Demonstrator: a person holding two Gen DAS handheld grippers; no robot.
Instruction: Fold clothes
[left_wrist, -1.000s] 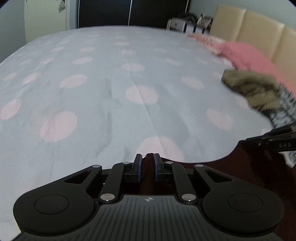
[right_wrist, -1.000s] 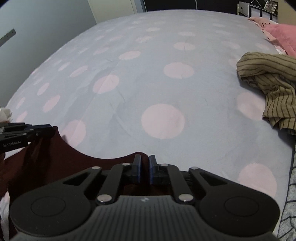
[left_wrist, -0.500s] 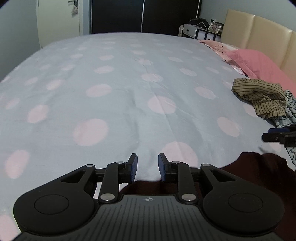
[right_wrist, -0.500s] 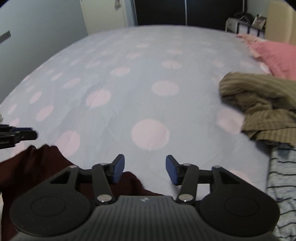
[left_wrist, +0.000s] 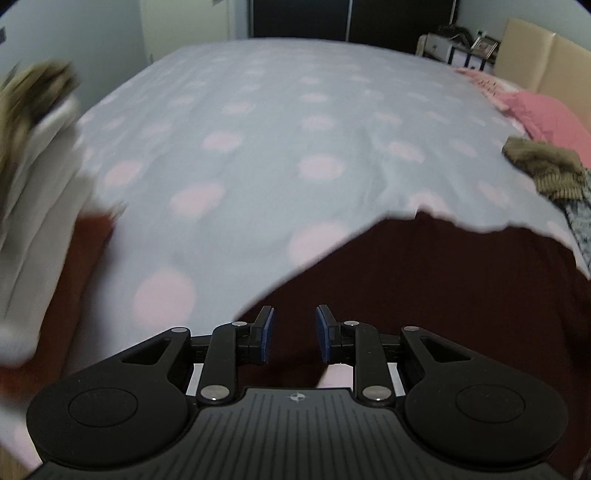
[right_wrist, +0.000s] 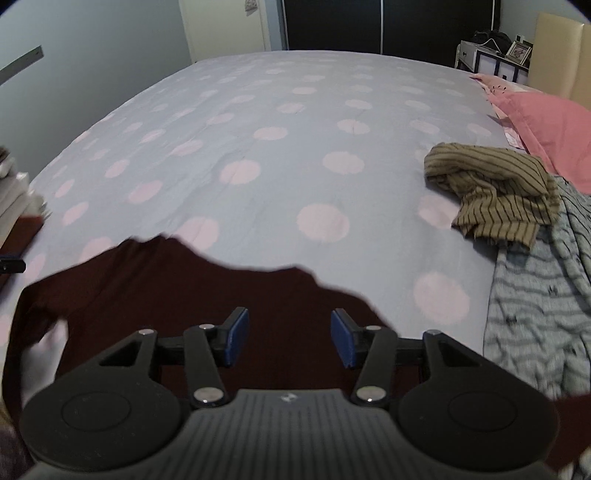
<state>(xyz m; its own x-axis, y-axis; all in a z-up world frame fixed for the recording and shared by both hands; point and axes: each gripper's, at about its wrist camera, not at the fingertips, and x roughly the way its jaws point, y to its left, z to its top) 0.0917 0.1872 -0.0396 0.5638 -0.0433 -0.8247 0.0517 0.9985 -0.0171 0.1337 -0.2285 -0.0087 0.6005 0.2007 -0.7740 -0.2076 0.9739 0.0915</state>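
A dark maroon garment (left_wrist: 443, 280) lies spread on the near part of the bed, seen in the right wrist view as the same maroon garment (right_wrist: 177, 280). My left gripper (left_wrist: 291, 314) hovers over its left edge, jaws a little apart with nothing between them. Above the middle of the cloth, my right gripper (right_wrist: 290, 321) stands wide open and holds nothing. A crumpled olive striped garment (right_wrist: 495, 184) and a grey patterned one (right_wrist: 539, 295) lie at the right.
The bedcover (right_wrist: 277, 110) is pale blue with pink dots. A blurred stack of folded clothes (left_wrist: 33, 166) sits at the left edge. A pink pillow (right_wrist: 554, 125) and beige headboard (left_wrist: 546, 62) are at the far right, with a nightstand (right_wrist: 491, 59) behind.
Both grippers were shut on the maroon garment's edge; they have opened, let it go and lifted back. The left view swung left, bringing the folded stack into sight.
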